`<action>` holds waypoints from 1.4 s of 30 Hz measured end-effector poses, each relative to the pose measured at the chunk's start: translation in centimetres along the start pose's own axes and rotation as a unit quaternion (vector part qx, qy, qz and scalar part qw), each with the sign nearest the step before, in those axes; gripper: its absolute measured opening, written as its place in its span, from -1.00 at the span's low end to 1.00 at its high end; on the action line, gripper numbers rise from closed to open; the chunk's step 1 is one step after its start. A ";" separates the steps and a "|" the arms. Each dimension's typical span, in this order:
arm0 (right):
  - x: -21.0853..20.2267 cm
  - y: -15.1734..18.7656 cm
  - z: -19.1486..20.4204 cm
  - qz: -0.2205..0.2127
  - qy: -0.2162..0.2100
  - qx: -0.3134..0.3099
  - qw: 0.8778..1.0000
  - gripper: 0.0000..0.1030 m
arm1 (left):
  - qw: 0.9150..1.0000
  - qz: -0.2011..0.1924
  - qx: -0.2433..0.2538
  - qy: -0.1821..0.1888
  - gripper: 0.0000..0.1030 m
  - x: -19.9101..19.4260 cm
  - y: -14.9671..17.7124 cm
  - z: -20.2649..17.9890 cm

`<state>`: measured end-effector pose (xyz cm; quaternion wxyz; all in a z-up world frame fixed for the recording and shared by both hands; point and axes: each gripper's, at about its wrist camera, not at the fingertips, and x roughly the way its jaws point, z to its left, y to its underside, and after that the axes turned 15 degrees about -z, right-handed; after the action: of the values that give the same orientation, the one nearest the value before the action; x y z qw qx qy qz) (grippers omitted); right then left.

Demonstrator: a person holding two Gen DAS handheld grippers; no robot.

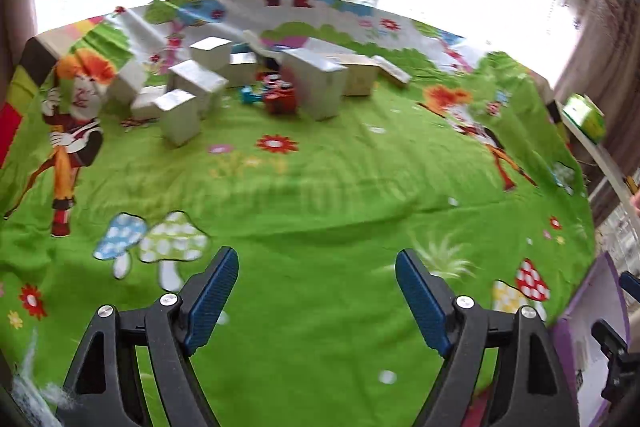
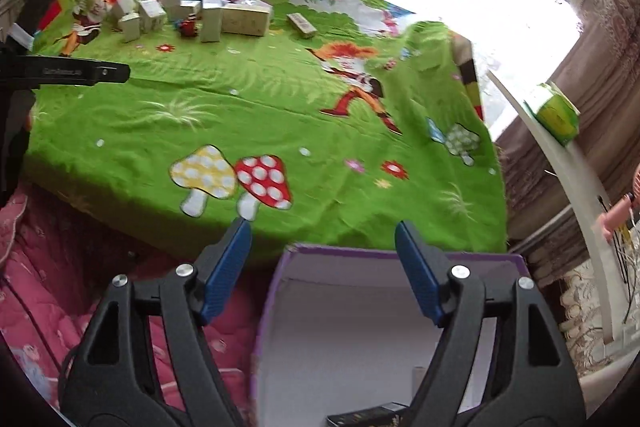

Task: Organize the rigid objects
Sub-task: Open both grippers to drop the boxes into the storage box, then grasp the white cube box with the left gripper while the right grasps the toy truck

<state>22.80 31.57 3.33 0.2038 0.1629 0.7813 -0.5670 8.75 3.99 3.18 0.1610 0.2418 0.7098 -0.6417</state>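
Several pale cardboard boxes stand clustered at the far side of the green cartoon cloth, with a small red and blue toy among them. My left gripper hovers open over bare cloth, nothing between its blue pads. In the right wrist view the same boxes lie far off at the top left. My right gripper is open and empty above a purple-rimmed open box with white inner walls. A dark flat item lies on that box's floor. The left gripper's black arm shows at the left edge.
A flat tan box lies apart from the cluster. Pink quilted bedding sits below the cloth's near edge. A green carton rests on a white ledge at the right. Curtains and a bright window frame the far side.
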 end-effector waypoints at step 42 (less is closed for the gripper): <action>26.3 -15.7 20.0 0.012 -0.214 -0.009 0.977 -0.27 | 0.998 0.007 -0.056 -0.019 -0.22 4.3 -1.6 15.1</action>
<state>-4.90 8.32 -2.52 0.3744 0.0449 0.7225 -0.5795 3.05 -10.49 0.29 0.1928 0.2252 0.7396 -0.6043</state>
